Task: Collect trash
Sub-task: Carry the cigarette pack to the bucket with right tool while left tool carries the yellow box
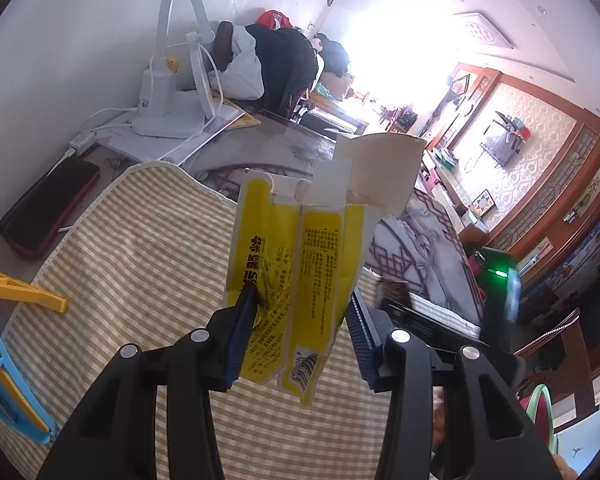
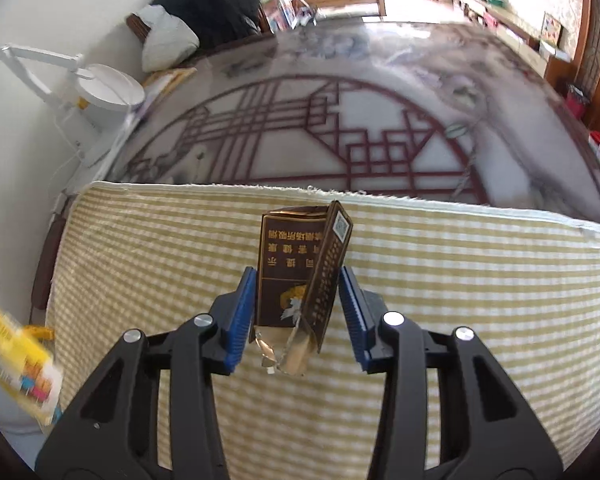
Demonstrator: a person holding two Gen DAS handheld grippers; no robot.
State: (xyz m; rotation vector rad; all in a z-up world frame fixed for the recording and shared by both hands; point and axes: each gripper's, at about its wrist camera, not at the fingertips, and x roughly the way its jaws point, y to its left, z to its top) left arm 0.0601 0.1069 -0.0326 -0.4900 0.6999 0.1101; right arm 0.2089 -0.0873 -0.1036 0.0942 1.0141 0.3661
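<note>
your left gripper [image 1: 300, 304] pinches a torn yellow box [image 1: 296, 280], flattened, its open flap raised above the checked cloth [image 1: 140, 248]. your right gripper [image 2: 298, 308] stands narrow around a brown cigarette pack [image 2: 300, 272] lying on the same cloth; the left pad [image 2: 242, 312] meets the pack's edge, the right pad [image 2: 354, 312] sits just beside it, contact unclear. a white desk lamp [image 1: 164, 112] stands near the wall.

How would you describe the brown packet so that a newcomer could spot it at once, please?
Find the checked mat on the patterned table. Near its far edge, a crushed cigarette pack sits between the blue pads of the right hand-held gripper. It is dark brown with gold print and a torn open end, unlike the yellow box in the left hand-held gripper.
</note>
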